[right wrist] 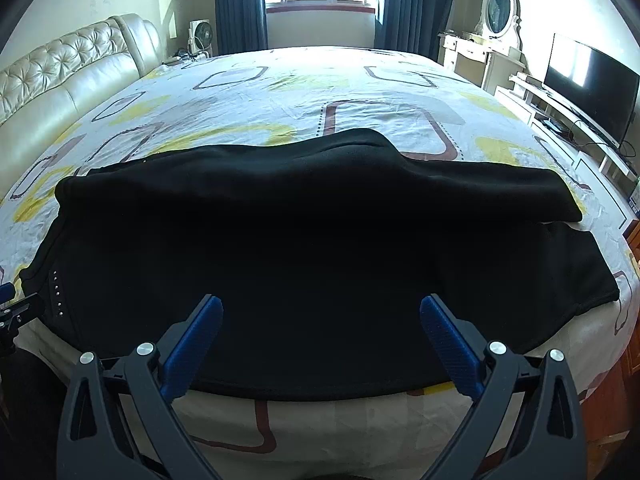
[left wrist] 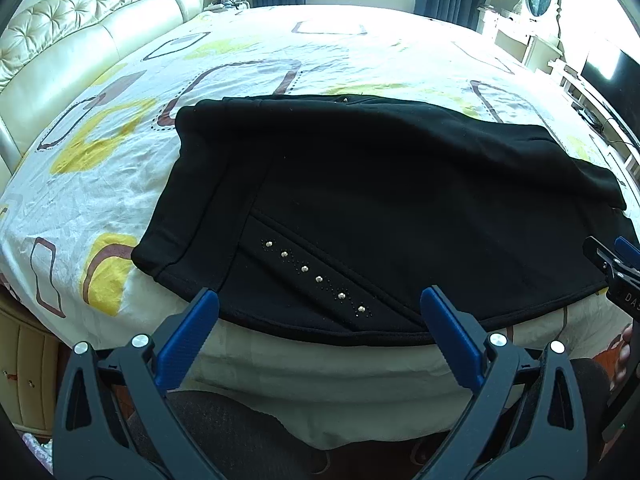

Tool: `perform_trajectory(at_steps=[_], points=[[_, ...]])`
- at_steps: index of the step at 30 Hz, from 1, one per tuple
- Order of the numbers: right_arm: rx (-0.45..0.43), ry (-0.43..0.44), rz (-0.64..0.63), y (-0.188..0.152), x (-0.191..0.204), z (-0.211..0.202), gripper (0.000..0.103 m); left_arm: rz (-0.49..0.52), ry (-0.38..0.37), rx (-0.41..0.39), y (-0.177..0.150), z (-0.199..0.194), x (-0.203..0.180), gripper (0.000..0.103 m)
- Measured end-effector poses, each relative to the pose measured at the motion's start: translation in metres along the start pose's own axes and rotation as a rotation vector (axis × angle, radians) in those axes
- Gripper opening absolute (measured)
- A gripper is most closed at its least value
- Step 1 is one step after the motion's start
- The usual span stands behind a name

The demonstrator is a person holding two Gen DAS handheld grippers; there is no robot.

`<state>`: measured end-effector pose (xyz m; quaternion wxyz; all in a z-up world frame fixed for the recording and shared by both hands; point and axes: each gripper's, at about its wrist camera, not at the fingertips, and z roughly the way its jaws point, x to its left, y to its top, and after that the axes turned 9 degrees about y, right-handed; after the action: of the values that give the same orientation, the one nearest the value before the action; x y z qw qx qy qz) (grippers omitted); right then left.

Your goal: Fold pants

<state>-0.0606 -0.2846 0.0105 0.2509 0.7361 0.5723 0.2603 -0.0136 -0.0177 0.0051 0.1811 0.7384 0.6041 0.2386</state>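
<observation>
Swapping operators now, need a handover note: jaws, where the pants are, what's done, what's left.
Left gripper: jaws wide open, empty, above the near edge of the black pants by the studded pocket.
Right gripper: jaws wide open, empty, over the pants' near edge further right.
Pants lie across the bed at its near edge, a layer already doubled over along the far side.
Left: grasp and make the remaining folds.

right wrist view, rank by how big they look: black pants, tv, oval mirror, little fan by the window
1. black pants, by far the largest, though nearest the camera
2. tv
3. oval mirror
4. fan

Mirror and fan look close in size; both stand far off, so that order is unsure.
</observation>
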Motion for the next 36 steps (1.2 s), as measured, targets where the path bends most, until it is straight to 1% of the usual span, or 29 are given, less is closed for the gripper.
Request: perform_trajectory(at_steps=[36], points=[[0.028,-0.001,0.006,-0.0028,-0.0001,0.0083,0.099,0.006,0.002,-0.013,-0.0007,-0.0017,-0.0024,0.101]])
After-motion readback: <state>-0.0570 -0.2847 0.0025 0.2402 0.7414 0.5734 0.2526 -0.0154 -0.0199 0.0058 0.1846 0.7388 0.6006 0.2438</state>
